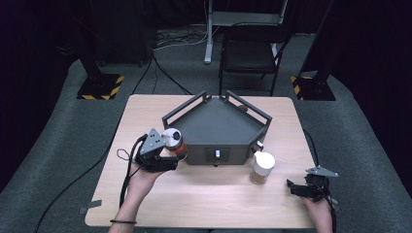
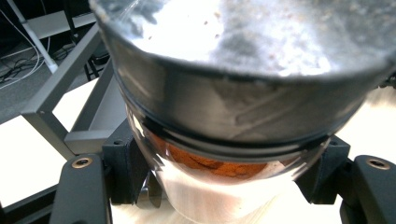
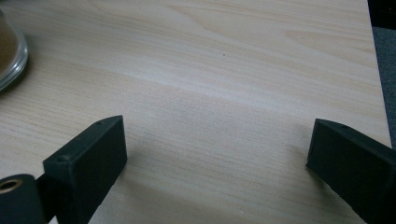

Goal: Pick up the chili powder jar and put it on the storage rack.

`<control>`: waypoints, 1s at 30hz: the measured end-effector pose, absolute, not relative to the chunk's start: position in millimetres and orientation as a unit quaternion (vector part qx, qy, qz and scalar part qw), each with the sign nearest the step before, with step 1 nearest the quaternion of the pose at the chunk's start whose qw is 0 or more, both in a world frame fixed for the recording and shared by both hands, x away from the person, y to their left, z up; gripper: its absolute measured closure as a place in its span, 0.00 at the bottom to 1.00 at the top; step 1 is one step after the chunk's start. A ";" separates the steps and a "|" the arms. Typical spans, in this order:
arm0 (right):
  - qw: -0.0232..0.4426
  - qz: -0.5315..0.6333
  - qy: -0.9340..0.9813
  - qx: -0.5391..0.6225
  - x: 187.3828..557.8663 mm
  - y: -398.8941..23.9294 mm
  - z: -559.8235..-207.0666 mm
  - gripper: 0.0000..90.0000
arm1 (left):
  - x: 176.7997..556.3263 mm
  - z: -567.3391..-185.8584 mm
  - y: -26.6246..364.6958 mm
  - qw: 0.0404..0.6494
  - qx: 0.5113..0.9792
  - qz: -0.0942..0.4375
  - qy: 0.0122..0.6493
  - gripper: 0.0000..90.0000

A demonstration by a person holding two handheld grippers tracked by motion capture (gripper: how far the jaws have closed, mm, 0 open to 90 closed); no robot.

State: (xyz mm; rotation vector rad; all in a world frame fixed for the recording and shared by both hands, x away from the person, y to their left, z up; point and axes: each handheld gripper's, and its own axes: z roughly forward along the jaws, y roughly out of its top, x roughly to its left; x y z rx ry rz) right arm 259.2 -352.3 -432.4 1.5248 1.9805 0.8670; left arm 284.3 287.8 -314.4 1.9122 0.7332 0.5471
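My left gripper [image 1: 173, 152] is shut on a glass jar [image 1: 171, 138] with a pale lid and orange-red contents, held a little above the table by the front left corner of the dark grey tray [image 1: 218, 121]. In the left gripper view the jar [image 2: 224, 116] looms close, tilted toward the camera, with both black jaws pressed against its sides. A second jar [image 1: 263, 167], white-lidded with brownish contents, stands upright on the table near the tray's front right corner. My right gripper [image 1: 291, 187] rests low over the table's right front, open, nothing between its jaws [image 3: 219, 154].
The wooden table [image 1: 204, 199] has bare surface along its front. The tray has raised rail sides [image 2: 56, 93]. The second jar's glass base [image 3: 9, 56] sits left of the right gripper's jaws. A black chair [image 1: 250, 53] and stand bases stand behind the table.
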 end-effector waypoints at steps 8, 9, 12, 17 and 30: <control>0.245 0.318 0.726 0.558 259.4 -352.3 -432.4 0.04 | 292.4 -309.0 285.0 0.494 0.783 0.223 0.303 0.34; 0.245 0.318 0.726 0.558 259.4 -352.3 -432.4 0.04 | 293.7 -308.2 284.2 0.495 0.783 0.223 0.304 0.34; 0.245 0.318 0.726 0.558 259.5 -352.4 -432.4 0.04 | 298.0 -305.4 281.2 0.494 0.783 0.224 0.305 0.34; 0.245 0.318 0.726 0.558 259.5 -352.4 -432.4 0.04 | 306.3 -301.7 274.1 0.488 0.785 0.227 0.306 0.34; 0.245 0.318 0.727 0.558 259.6 -352.4 -432.4 0.04 | 331.8 -297.6 257.4 0.472 0.790 0.228 0.318 0.34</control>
